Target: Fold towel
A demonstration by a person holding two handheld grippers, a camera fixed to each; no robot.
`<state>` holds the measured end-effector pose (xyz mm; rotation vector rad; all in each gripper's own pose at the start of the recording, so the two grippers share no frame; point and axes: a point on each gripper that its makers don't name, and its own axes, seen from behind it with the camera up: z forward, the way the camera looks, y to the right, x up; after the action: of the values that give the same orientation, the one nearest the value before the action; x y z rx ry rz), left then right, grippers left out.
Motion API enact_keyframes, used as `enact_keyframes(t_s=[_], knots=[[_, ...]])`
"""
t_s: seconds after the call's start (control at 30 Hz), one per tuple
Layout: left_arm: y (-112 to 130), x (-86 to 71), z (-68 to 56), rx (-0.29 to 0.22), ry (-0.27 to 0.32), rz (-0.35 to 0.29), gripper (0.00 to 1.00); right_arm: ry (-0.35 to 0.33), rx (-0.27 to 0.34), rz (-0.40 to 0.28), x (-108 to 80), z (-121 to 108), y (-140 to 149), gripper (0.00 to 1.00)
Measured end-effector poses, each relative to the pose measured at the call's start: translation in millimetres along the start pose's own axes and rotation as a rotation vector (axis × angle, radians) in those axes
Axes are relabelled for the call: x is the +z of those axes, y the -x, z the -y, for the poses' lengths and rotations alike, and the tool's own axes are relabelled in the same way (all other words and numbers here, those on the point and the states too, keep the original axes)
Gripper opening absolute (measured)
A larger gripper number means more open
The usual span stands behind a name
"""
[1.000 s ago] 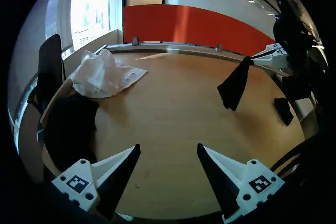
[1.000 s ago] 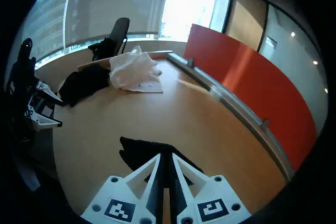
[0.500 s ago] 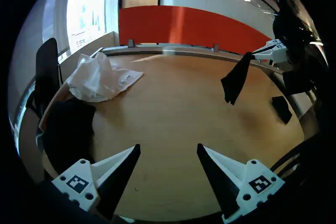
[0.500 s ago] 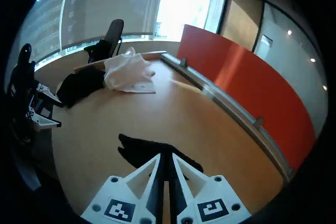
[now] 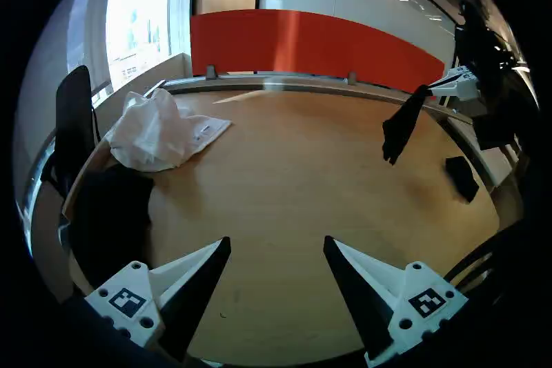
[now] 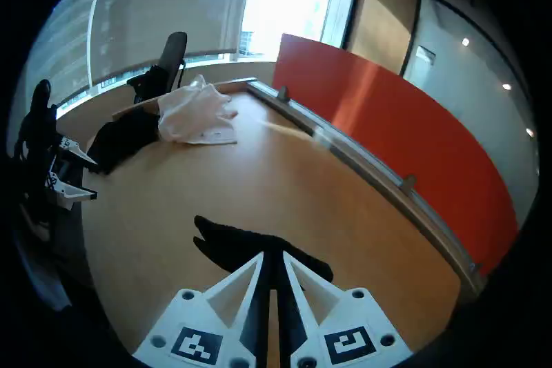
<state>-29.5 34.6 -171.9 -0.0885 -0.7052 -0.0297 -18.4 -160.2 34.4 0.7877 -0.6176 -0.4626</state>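
- The right tool (image 6: 273, 257) pinches the black towel (image 6: 238, 244), which hangs from its tips above the tabletop (image 6: 228, 175).
- The left tool (image 5: 276, 239) stands wide open.

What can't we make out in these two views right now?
- Right gripper view: the black towel, its gripped edge hidden behind the right gripper.
- Left gripper view: the small dark item at far right, too small and dark to identify.
- Left gripper view: the black fabric pile, its extent lost at the dark left edge.
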Motion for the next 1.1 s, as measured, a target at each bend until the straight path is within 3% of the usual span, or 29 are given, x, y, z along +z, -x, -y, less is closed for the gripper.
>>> enact_keyframes(t_s=[1.1], knots=[[-11.5,12.4,-6.7,0.025,0.003,0.021,1.0,0.209,0.135,0.222,-105.9,-168.5,137.7,0.05]])
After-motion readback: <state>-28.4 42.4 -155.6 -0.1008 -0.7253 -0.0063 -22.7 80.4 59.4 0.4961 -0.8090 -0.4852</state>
